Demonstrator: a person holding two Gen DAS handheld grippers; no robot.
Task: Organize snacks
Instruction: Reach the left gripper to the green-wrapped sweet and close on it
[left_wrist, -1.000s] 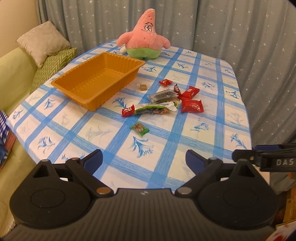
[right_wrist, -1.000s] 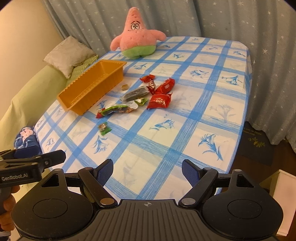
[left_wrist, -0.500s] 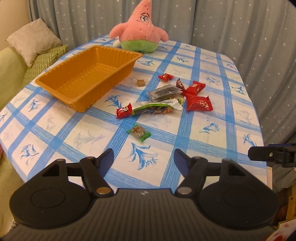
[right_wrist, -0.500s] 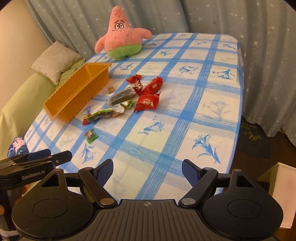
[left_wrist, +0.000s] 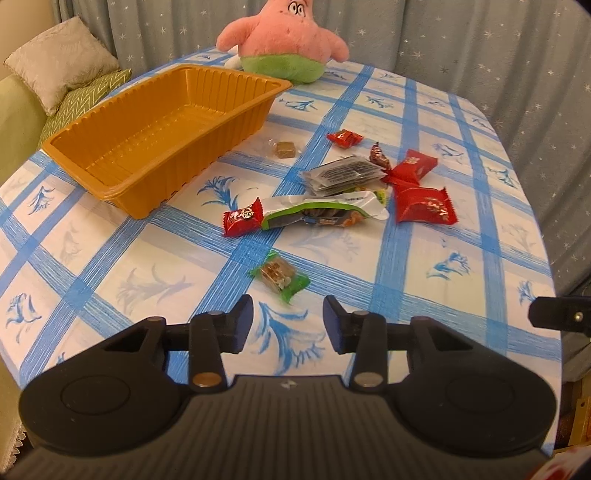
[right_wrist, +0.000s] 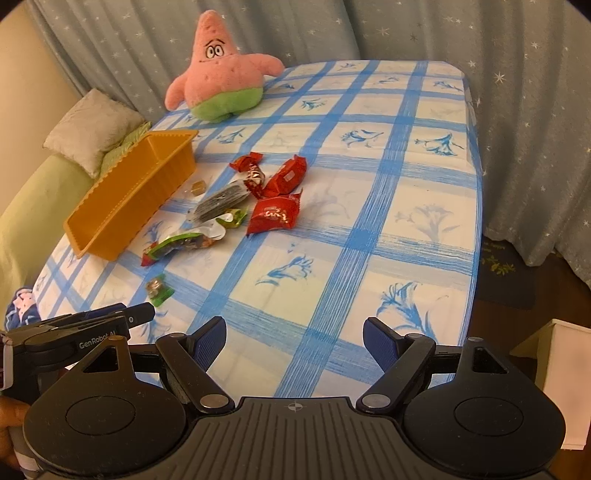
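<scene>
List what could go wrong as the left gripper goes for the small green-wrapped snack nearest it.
1. The left gripper is closing with nothing between its jaws; the green-wrapped snack lies just ahead, so it may shut short of it.
2. The snack lies flat on the tablecloth; the fingertips could pinch the cloth and drag the other wrappers, such as the red packet.
3. The orange tray sits near the table's left edge; a tugged cloth could shift it.

Left gripper (left_wrist: 288, 317) pitched steeply downward, jaws closing, gap still plain, nothing between the blue pads (left_wrist: 243, 317). Right gripper (right_wrist: 294, 341) pitched down likewise, jaws spread wide, nothing between them. Left gripper's body sits just off the right gripper's left flank; part of a hand (right_wrist: 9, 424) shows under it.
</scene>
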